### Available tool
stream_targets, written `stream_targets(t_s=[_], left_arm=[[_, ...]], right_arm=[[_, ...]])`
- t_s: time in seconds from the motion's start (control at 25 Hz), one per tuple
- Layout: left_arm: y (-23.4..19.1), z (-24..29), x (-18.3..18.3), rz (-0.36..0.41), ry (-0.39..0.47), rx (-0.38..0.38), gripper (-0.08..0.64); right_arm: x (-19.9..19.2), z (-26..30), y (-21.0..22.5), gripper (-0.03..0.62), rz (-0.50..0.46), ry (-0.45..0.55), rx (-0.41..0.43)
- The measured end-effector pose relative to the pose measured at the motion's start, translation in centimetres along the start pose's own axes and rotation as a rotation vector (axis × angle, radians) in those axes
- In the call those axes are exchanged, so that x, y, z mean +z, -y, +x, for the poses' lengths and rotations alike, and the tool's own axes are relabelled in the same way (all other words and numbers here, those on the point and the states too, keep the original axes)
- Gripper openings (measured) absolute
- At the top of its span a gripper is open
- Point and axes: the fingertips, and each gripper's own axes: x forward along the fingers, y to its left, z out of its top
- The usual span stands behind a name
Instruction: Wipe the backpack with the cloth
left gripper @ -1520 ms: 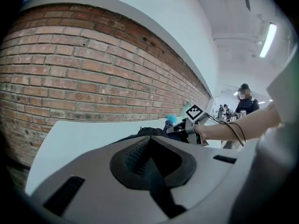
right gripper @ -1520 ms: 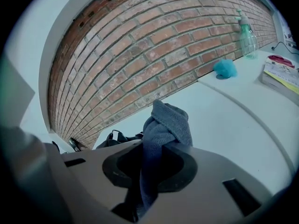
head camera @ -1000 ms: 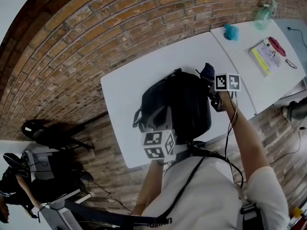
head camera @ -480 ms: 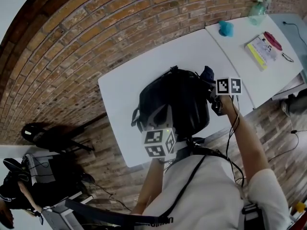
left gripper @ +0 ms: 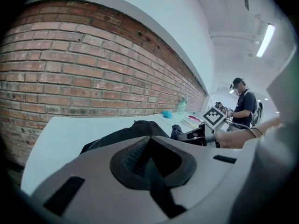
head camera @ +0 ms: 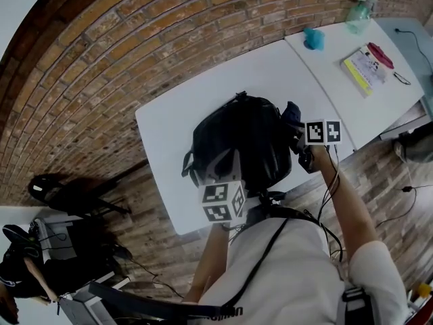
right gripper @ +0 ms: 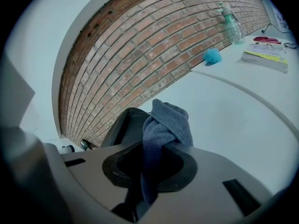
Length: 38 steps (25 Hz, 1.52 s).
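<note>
The white table (head camera: 162, 134) carries the black backpack (head camera: 247, 141) close to its near edge, with bare tabletop beyond toward the brick wall. The left gripper (left gripper: 148, 160), jaws pressed together, probably steadies the backpack's near side. The right gripper (right gripper: 149, 171) pinches the grey cloth (right gripper: 168, 120) against its right flank.

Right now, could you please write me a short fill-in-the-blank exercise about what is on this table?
1. The blue-grey terry cloth is pinched by the person's ____ tool.
2. The black fabric backpack lies on a ____ table.
3. The wall behind that table is made of red-brown ____.

Missing words: right; white; brick.
</note>
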Motion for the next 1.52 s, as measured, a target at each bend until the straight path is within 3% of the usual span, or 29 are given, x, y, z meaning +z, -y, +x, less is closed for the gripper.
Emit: stream_targets(t_s=[1.52], left_arm=[[0.3,-0.4,-1.3,0.006,-0.023,0.009,0.003]], right_arm=[[-10.7,-7.5,-2.6,0.069,0.046,-0.089,0.07]])
